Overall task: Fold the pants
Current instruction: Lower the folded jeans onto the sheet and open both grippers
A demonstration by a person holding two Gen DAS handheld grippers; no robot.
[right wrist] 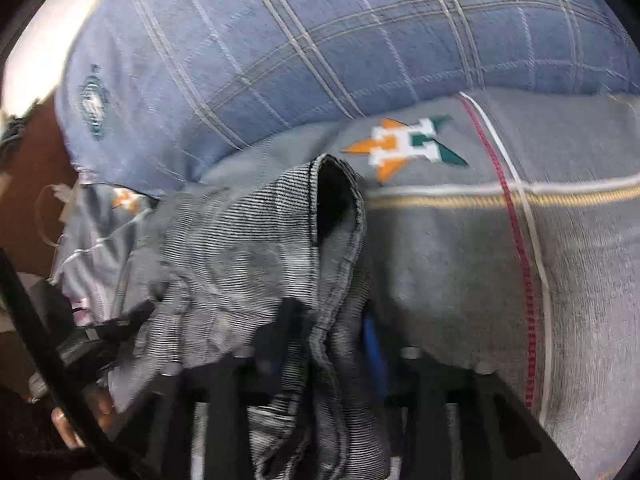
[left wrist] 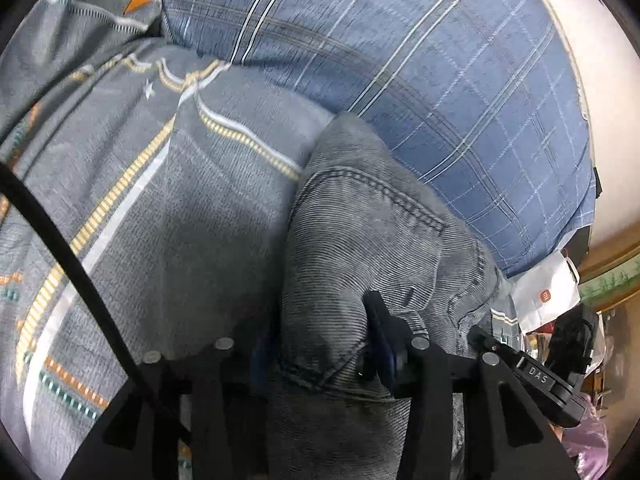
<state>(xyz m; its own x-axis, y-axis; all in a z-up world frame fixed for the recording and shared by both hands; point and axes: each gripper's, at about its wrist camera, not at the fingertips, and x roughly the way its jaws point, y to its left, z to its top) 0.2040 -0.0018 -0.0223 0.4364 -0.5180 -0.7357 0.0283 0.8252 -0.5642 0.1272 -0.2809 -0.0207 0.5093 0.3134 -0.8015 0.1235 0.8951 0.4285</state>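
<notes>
The grey denim pants [left wrist: 372, 240] lie bunched on the bed in the left wrist view, a stitched pocket seam facing up. My left gripper [left wrist: 320, 344] is shut on a thick fold of them; its blue-padded fingers [left wrist: 380, 340] press the cloth from both sides. In the right wrist view the pants [right wrist: 248, 248] are lifted and hang, a dark opening at the top. My right gripper [right wrist: 332, 336] is shut on their hem edge, with a blue pad [right wrist: 372, 356] showing beside the cloth.
A grey bedspread [left wrist: 160, 208] with yellow, white and orange stripes covers the bed; it also shows in the right wrist view [right wrist: 460, 260]. A blue plaid pillow [left wrist: 440, 72] lies behind the pants. A white bag [left wrist: 544, 296] sits at the bed's right edge.
</notes>
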